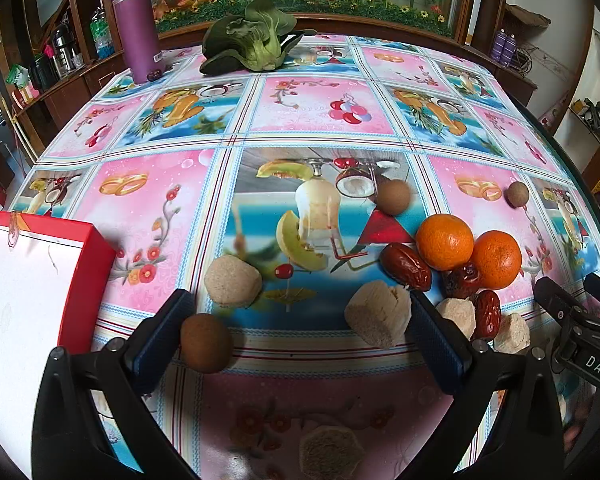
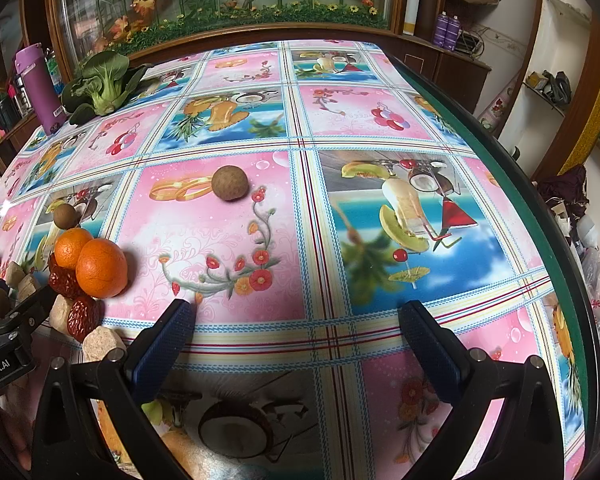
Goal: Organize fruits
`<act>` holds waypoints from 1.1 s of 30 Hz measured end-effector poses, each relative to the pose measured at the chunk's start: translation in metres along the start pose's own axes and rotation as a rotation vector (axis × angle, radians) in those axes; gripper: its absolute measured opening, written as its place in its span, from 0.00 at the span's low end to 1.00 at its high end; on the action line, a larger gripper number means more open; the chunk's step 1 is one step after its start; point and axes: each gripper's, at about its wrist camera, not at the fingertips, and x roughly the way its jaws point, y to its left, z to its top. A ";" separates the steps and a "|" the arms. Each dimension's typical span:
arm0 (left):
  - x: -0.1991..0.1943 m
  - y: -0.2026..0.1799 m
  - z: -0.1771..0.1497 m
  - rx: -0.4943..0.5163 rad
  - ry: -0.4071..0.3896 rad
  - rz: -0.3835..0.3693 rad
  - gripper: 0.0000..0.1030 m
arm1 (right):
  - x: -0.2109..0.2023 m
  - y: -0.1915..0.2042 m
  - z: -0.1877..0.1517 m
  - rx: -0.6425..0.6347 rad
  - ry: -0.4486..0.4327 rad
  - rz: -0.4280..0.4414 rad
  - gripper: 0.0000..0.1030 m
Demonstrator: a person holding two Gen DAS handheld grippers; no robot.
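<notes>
Left hand-held gripper [image 1: 300,320] hangs spread wide, brown fruit [image 1: 206,343] beside one finger; right hand-held gripper [image 2: 296,320] gapes empty. Nudge it and it could roll across the bench [image 1: 300,400].

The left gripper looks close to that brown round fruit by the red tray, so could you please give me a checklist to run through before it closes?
1. Left gripper open: ok.
2. Brown round fruit between the fingers: ok, though it sits hard against one finger, off centre.
3. Beige cake clear of the other finger: not ok, it sits right beside it.
4. Red tray has free space: ok.
5. Right gripper out of the way: ok, open over bare tablecloth.
6. Fruit firmness: cannot tell.
</notes>
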 end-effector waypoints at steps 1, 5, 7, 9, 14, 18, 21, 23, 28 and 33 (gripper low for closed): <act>0.000 0.000 0.000 0.000 0.000 0.000 1.00 | 0.000 0.000 0.001 0.000 0.000 0.001 1.00; 0.000 0.000 0.000 0.000 0.003 -0.001 1.00 | -0.004 0.001 -0.003 -0.019 0.009 0.013 1.00; -0.002 0.000 -0.002 0.012 0.017 -0.005 1.00 | -0.001 0.001 0.001 -0.067 0.054 0.049 1.00; -0.005 0.002 -0.001 0.020 0.029 0.013 1.00 | -0.005 -0.002 0.001 -0.098 0.076 0.103 0.99; -0.051 0.012 -0.013 0.068 -0.093 0.063 1.00 | -0.054 -0.009 0.002 -0.085 -0.084 0.287 0.99; -0.093 0.034 -0.021 0.077 -0.202 0.096 1.00 | -0.070 0.014 0.018 -0.141 -0.131 0.309 0.99; -0.107 0.045 -0.020 0.059 -0.235 0.112 1.00 | -0.074 0.039 0.022 -0.183 -0.134 0.311 0.99; -0.114 0.052 -0.019 0.046 -0.245 0.127 1.00 | -0.079 0.051 0.019 -0.206 -0.140 0.332 0.99; -0.124 0.057 -0.023 0.042 -0.257 0.157 1.00 | -0.097 0.062 0.012 -0.205 -0.166 0.371 0.99; -0.132 0.057 -0.027 0.038 -0.271 0.167 1.00 | -0.103 0.065 0.012 -0.203 -0.176 0.363 0.99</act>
